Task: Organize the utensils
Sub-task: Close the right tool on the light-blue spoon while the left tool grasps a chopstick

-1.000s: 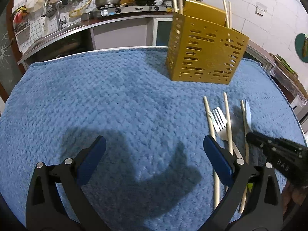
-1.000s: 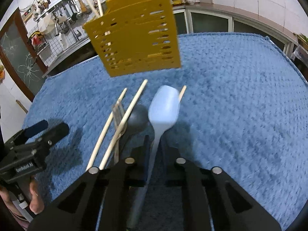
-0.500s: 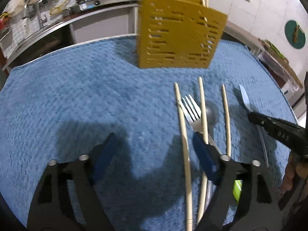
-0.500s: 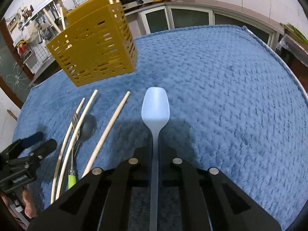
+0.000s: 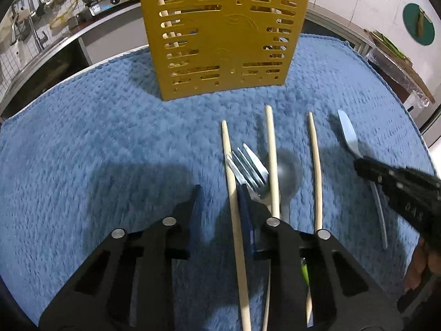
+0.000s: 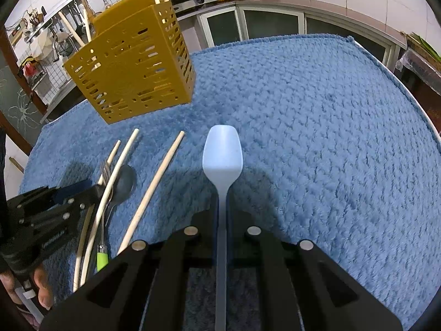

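Gripping a pale blue spoon (image 6: 222,149) by its thin handle, the right gripper (image 6: 222,201) had its fingers pressed tight on it, bowl pointing straight ahead along the fingers, away from the camera, over the blue towel (image 6: 317,127).

The left gripper (image 5: 220,193) was closing, its blue-padded fingers (image 5: 245,207) around the leftmost chopstick (image 5: 230,171), though contact with the pads could not be told. That chopstick lay lengthwise towards the yellow slotted caddy (image 5: 223,41), roughly parallel to two more chopsticks (image 5: 271,160), a metal fork (image 5: 249,168) with a green handle end and a dark metal spoon (image 5: 288,171) lying among them on the towel. The caddy stood upright at the far side of the towel, with several chopsticks standing inside it.
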Tool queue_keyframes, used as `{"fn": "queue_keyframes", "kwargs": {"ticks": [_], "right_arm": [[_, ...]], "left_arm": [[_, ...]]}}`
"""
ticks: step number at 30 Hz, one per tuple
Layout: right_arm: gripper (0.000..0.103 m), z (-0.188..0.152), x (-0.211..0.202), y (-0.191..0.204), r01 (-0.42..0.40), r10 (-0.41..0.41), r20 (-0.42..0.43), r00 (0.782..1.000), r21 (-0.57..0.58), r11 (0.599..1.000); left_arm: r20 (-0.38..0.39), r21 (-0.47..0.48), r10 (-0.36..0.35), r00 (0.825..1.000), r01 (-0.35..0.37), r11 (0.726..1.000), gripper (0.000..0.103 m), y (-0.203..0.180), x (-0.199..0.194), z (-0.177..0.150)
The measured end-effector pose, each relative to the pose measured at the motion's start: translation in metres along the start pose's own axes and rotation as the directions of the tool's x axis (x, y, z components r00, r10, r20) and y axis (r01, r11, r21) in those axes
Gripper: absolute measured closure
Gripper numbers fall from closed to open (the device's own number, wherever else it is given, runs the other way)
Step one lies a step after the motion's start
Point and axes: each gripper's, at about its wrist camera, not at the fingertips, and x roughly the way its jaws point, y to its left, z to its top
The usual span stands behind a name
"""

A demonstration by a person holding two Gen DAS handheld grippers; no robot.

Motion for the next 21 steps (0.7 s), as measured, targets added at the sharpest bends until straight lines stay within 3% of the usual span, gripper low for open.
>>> {"fn": "queue_keyframes", "kwargs": {"ticks": [9,17,21], "right_arm": [[0.097,0.007,0.004,0.005,0.021,-0.021,-0.019,1.0,-0.011,1.0],[0.097,0.008,-0.005,0.003,-0.004,0.004,0.001,1.0,-0.012,1.0],[0.097,0.008,-0.015,0.003,-0.025,0.025,0.029,0.999,-0.011,1.0]], "left_arm": [[0.009,-0.083,-0.024,1.0,0.025,0.996,0.098,0.013,0.007,0.011],[0.056,-0.151,-0.084,0.995,0.092,0.984,0.098,0.031,-0.01,0.002],[0.114,-0.159,-0.063,0.991,0.08,0.984,0.098,0.039,-0.029,-0.001]]}}
